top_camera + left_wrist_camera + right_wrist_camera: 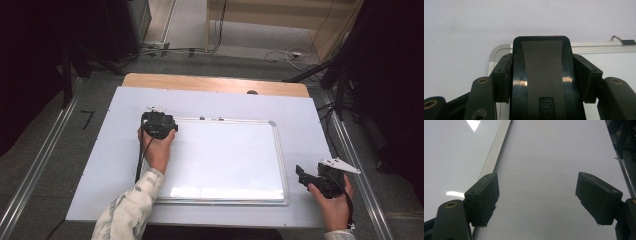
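A white whiteboard (225, 155) with a silver frame lies flat in the middle of the table. My left gripper (159, 125) hangs over its far left corner, held in a hand. In the left gripper view that gripper (545, 76) is shut on a black eraser (541, 62) with a grey face, and the board's rounded corner (499, 50) lies just beyond it. My right gripper (302, 175) rests to the right of the board near the table's front edge. Its jaws (541, 197) stand open with nothing between them, and the board's frame (495, 152) runs along the left.
A white sheet (300, 115) covers the table, with a wooden strip (215, 82) showing at the far edge. Small metal hangers (210, 118) sit on the board's far frame. Metal rails (360, 165) flank the table, and cables lie on the floor behind.
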Action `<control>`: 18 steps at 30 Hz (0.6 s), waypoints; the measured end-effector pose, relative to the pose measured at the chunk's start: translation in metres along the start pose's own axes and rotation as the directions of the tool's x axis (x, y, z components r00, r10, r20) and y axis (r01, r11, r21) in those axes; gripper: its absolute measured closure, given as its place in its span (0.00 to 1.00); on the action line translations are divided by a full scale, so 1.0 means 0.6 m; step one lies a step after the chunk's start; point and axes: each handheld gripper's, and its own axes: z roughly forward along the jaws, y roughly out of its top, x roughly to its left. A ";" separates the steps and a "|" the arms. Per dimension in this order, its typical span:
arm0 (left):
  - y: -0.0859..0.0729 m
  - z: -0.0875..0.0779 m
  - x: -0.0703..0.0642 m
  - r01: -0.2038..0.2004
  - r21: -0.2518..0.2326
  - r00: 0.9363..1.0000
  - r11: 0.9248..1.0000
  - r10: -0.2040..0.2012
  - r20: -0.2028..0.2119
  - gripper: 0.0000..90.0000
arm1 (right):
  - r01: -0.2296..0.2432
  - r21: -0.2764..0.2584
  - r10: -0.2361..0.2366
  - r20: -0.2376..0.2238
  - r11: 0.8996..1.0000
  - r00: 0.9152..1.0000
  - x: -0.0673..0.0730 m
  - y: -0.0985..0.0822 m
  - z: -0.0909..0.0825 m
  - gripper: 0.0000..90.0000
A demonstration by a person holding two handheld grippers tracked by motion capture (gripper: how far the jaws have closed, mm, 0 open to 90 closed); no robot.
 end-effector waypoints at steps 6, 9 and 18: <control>-0.005 0.011 0.002 0.003 0.022 1.000 1.000 -0.002 -0.026 0.45 | 0.005 -0.004 -0.005 0.000 1.000 1.000 -0.002 0.000 -0.001 0.20; -0.010 0.017 0.005 0.013 0.023 1.000 1.000 -0.012 -0.025 0.45 | 0.003 -0.003 -0.003 0.000 1.000 1.000 -0.002 0.000 0.000 0.20; -0.010 0.015 0.010 0.021 0.023 1.000 1.000 -0.021 0.009 0.43 | 0.004 -0.003 -0.004 0.001 1.000 1.000 -0.001 0.000 -0.001 0.20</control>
